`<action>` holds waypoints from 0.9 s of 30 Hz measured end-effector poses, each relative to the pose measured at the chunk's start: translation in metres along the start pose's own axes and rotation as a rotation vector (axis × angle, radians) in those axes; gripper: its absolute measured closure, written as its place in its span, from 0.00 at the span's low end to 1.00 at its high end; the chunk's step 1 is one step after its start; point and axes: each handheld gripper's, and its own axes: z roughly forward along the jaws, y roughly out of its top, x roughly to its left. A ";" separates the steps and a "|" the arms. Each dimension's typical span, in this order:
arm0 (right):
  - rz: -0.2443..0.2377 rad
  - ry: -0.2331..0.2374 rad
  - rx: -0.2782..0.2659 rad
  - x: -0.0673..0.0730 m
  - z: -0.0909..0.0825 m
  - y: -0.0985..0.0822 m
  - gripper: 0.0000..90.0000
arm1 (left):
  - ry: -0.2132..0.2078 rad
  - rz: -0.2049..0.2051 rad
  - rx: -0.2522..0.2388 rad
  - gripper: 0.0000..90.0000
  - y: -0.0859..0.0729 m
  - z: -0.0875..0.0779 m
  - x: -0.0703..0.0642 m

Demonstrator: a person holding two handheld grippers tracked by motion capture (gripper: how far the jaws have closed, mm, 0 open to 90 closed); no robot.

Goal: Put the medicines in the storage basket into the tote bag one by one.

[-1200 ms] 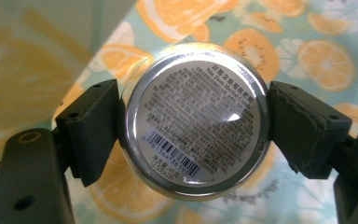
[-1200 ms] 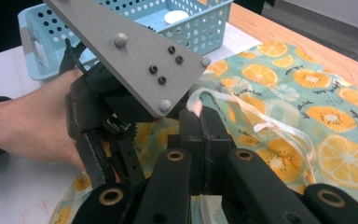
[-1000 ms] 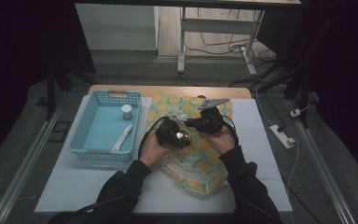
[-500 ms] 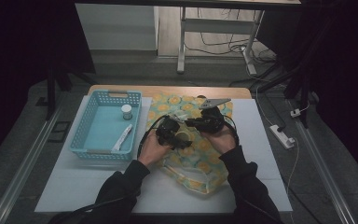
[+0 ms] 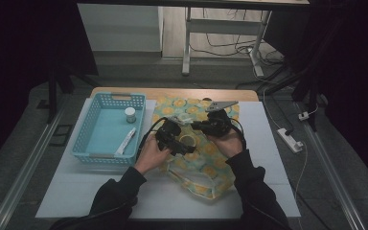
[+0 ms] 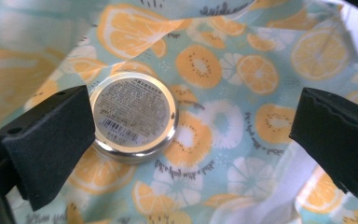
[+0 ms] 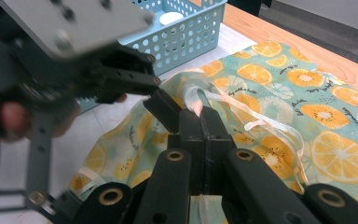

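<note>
The person is working over a fruit-print bag (image 5: 206, 165) that is lying on the white table (image 5: 76, 191), just right of a blue basket (image 5: 106, 132). The bag's long axis is running from the near edge of the table toward the far edge, its far end reaching the wooden strip at the back. The right gripper (image 7: 199, 122) is pinching the bag's rim with its jaws pressed tight together, a whitish ribbon handle (image 7: 270, 126) looping away from the pinch, so the mouth is being held up and open. The left gripper (image 6: 191, 126) is hanging over the opening, pointing down into it, and its jaws have just been opening; they are standing wide apart now, with nothing pressed between the pads. Below them a round gold-rimmed tin (image 6: 134, 116) is lying flat on the bag's lining, its labelled face turned upward, right beside the left-hand pad in the left gripper view. In the basket a small white jar (image 5: 130, 114) is standing upright and a white tube (image 5: 126, 141) is lying slantwise nearer the person.
</note>
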 end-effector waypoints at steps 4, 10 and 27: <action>0.001 0.000 0.001 0.000 0.000 0.000 1.00 | -0.022 -0.010 -0.010 0.00 -0.002 -0.012 0.001; 0.001 0.001 0.000 0.000 0.000 0.000 1.00 | -0.015 -0.013 -0.026 0.00 -0.005 -0.033 0.004; 0.002 0.000 -0.002 0.000 0.000 0.000 1.00 | 0.098 -0.047 -0.037 0.00 -0.031 -0.091 0.034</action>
